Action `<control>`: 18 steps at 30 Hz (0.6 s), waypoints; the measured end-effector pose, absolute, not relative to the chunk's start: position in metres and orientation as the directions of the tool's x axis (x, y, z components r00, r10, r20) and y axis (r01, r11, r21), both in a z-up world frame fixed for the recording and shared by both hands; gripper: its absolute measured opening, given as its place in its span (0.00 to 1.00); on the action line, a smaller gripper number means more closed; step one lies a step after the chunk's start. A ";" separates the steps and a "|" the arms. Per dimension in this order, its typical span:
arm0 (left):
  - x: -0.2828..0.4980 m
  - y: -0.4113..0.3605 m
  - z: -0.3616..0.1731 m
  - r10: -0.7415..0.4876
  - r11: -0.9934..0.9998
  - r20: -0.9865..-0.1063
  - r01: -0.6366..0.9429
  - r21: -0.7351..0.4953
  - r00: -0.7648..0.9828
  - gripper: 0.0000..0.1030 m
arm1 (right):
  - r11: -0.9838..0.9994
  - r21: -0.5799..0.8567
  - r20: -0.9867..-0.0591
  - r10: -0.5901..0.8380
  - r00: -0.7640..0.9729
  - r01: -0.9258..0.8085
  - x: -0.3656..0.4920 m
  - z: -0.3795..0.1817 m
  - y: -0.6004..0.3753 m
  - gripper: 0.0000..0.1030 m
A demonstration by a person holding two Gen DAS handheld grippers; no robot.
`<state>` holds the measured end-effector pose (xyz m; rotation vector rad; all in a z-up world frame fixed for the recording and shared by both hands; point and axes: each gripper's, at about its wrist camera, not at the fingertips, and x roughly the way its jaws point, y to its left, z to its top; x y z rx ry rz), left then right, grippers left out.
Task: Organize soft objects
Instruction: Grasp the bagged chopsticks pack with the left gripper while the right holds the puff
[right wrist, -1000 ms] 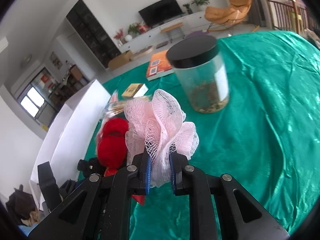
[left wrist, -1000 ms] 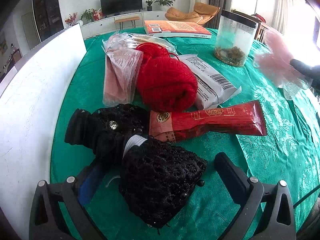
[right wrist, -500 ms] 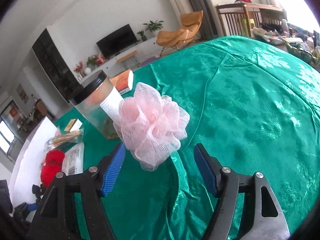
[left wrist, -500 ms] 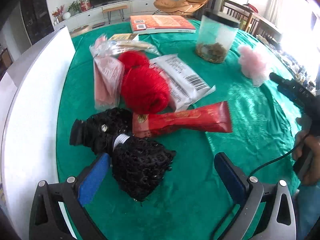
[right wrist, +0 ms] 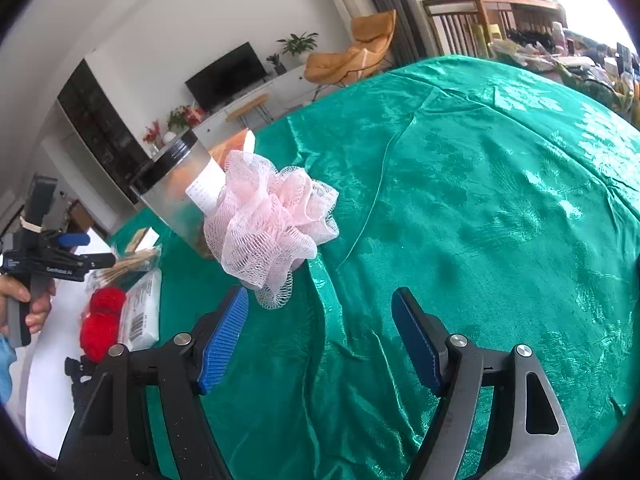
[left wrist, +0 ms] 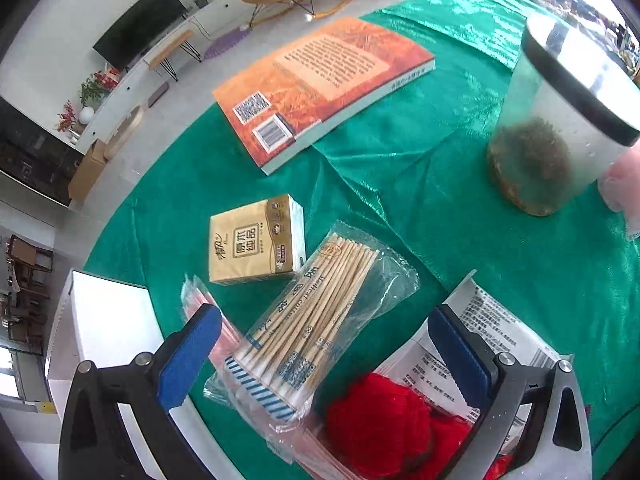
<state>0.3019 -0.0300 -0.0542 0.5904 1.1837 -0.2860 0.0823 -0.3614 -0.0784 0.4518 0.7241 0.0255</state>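
The right tool (right wrist: pixel 320 336) is released behind a fluffy pink mesh puff (right wrist: pixel 268 228) on shiny green cloth (right wrist: pixel 480 200); the left tool (left wrist: pixel 324 348), released, hovers above red yarn (left wrist: pixel 380 424).

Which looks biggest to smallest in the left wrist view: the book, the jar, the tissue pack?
1. book
2. jar, though it is cut off at the edge and looks close in size
3. tissue pack
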 end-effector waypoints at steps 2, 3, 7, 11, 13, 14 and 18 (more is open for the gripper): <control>0.309 -0.025 -0.073 0.138 0.808 -0.933 0.507 0.300 0.332 0.84 | 0.898 0.418 -0.632 0.178 0.754 0.139 0.083 -0.079 -0.364 0.76; 0.312 -0.020 -0.077 0.138 0.820 -0.942 0.497 0.282 0.307 0.66 | 0.897 0.420 -0.629 0.176 0.757 0.140 0.082 -0.078 -0.365 0.76; 0.316 0.001 -0.063 0.043 0.891 -0.955 0.420 0.170 0.295 0.35 | 0.904 0.414 -0.609 0.191 0.770 0.103 0.091 -0.063 -0.357 0.76; 0.308 0.017 -0.035 -0.091 0.938 -0.942 0.345 0.028 0.324 0.34 | 0.926 0.378 -0.654 0.265 0.709 0.002 0.138 -0.053 -0.337 0.76; 0.303 0.029 -0.020 -0.170 0.953 -0.927 0.297 -0.068 0.335 0.34 | 0.944 0.329 -0.706 0.239 0.666 0.010 0.167 -0.058 -0.333 0.72; 0.301 0.033 -0.013 -0.216 0.952 -0.917 0.281 -0.121 0.336 0.34 | 0.945 0.326 -0.736 0.252 0.628 0.002 0.181 -0.064 -0.332 0.65; 0.286 0.041 0.019 -0.327 0.939 -0.871 0.228 -0.257 0.366 0.34 | 0.951 0.306 -0.785 0.229 0.576 0.040 0.211 -0.067 -0.342 0.18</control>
